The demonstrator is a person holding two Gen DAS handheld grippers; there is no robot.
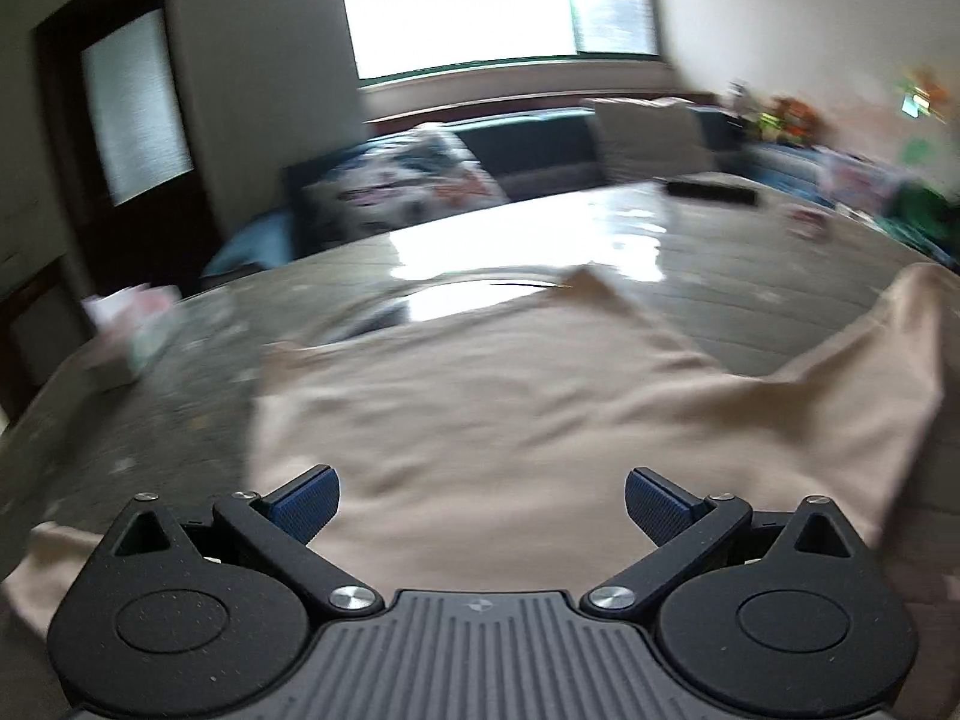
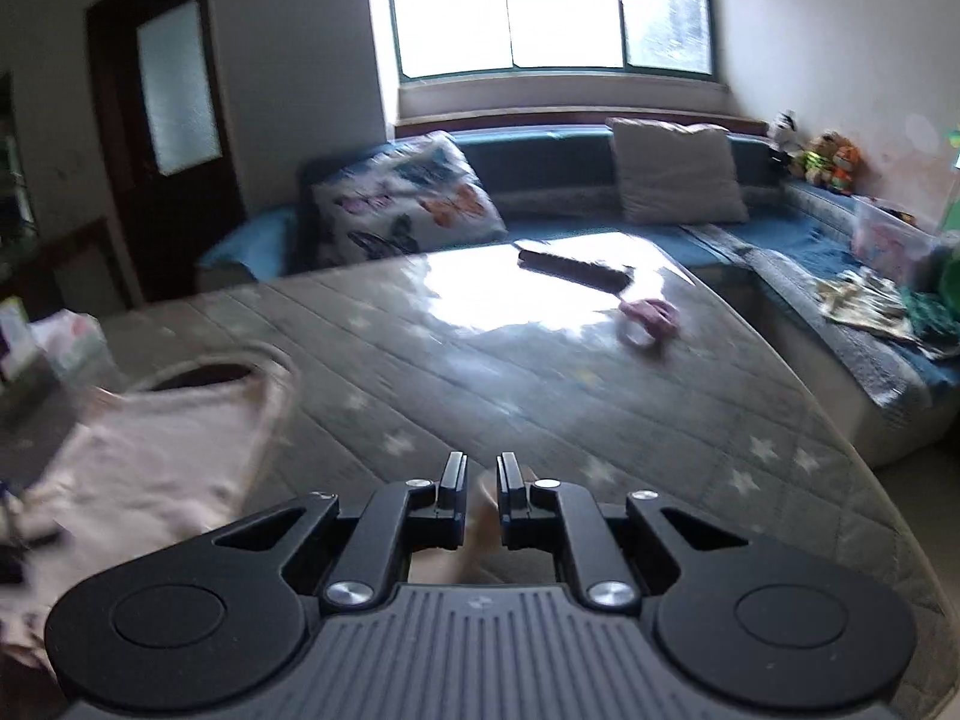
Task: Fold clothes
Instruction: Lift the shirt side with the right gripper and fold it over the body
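Beige cloth, a shirt (image 1: 492, 396), lies spread across the near part of the worktop (image 1: 750, 252), its neckline toward the window (image 2: 546, 6) and one side raised off the surface. Left claw (image 1: 483, 501): jaws wide apart, nothing between them, poised above the shirt's near hem. Right claw (image 2: 482, 480): jaws drawn close together, pinching a small fold of the beige cloth, which hangs beneath them. Judged from this, folding has only begun; one side is being lifted, no finished fold shows, and the remaining folds are all still to do. Worktop: grey, quilted with pale stars, glossy where the window glares on it. Beyond the shirt, toward the window, lie a dark flat bar (image 2: 573, 267) and a small pink item (image 2: 651, 315). Behind the worktop runs a blue sofa (image 2: 540, 168) with cushions; a dark door (image 2: 162, 114) stands left of the window.
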